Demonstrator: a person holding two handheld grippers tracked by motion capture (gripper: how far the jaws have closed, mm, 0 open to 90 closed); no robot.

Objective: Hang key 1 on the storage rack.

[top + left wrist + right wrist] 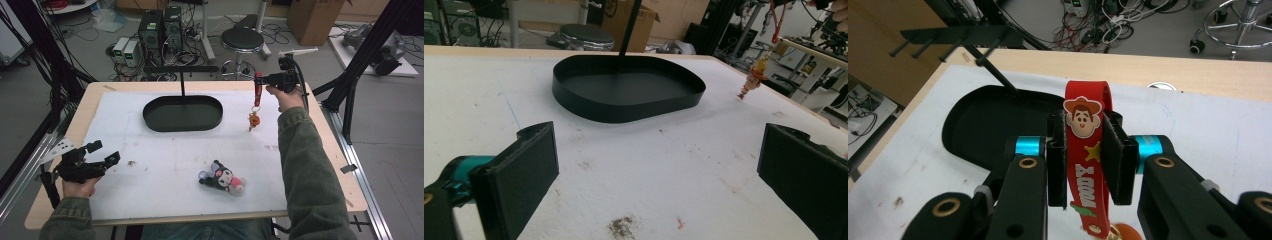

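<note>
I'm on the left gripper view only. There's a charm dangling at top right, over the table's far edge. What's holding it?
Observer: The right gripper, shut on a red strap; the charm hangs from the strap's lower end.
Operator: Is the charm off the table?
Observer: In the high view it hangs clear above the white mat, right of the black tray.
Operator: Anything else on the mat?
Observer: A black and pink plush toy lies near the front edge, apart from both grippers.

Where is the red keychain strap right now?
The red strap hangs from the right gripper, lifted above the table's far right, right of the black tray.
</note>
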